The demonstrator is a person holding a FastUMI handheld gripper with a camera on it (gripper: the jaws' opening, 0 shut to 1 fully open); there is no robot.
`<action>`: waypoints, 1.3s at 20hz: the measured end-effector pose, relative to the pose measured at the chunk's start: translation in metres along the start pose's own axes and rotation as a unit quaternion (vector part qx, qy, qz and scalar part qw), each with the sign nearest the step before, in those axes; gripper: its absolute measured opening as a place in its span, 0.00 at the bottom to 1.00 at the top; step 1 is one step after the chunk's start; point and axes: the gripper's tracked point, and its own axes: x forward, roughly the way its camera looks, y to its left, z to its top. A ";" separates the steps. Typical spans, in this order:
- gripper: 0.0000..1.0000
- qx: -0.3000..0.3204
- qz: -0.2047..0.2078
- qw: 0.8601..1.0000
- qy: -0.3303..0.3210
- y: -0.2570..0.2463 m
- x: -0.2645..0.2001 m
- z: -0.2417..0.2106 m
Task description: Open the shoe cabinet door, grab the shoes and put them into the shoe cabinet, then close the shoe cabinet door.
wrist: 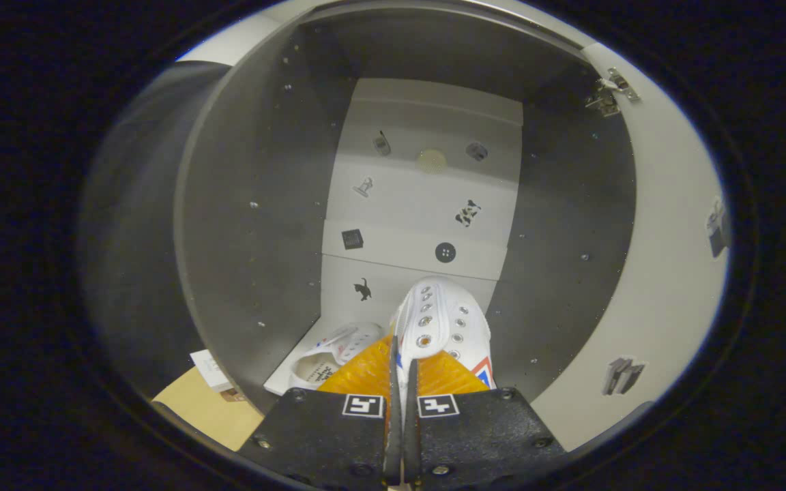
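Note:
My gripper (pixel 401 374) is shut on a white lace-up shoe (pixel 442 320), both fingers pinching its side wall near the heel. The shoe hangs toe-forward just ahead of the fingers, inside the open shoe cabinet (pixel 256 225). A second white shoe (pixel 336 353) lies on its side on the cabinet floor (pixel 277 382), low and left of the held one. The cabinet door (pixel 666 273) stands open on the right, with its hinge (pixel 610 92) at the top.
The cabinet's white back panel (pixel 427 204) carries several small stickers. Dark side walls close in left and right of the shoe. A tan floor patch (pixel 205 409) and a small white card (pixel 210 368) lie outside the cabinet's left wall.

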 end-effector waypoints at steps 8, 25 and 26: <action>0.05 -0.018 -0.029 0.998 0.058 -0.017 0.040 -0.040; 0.60 -0.038 -0.053 0.998 0.016 -0.028 0.007 -0.021; 0.68 -0.038 -0.054 0.998 0.013 -0.030 -0.006 -0.017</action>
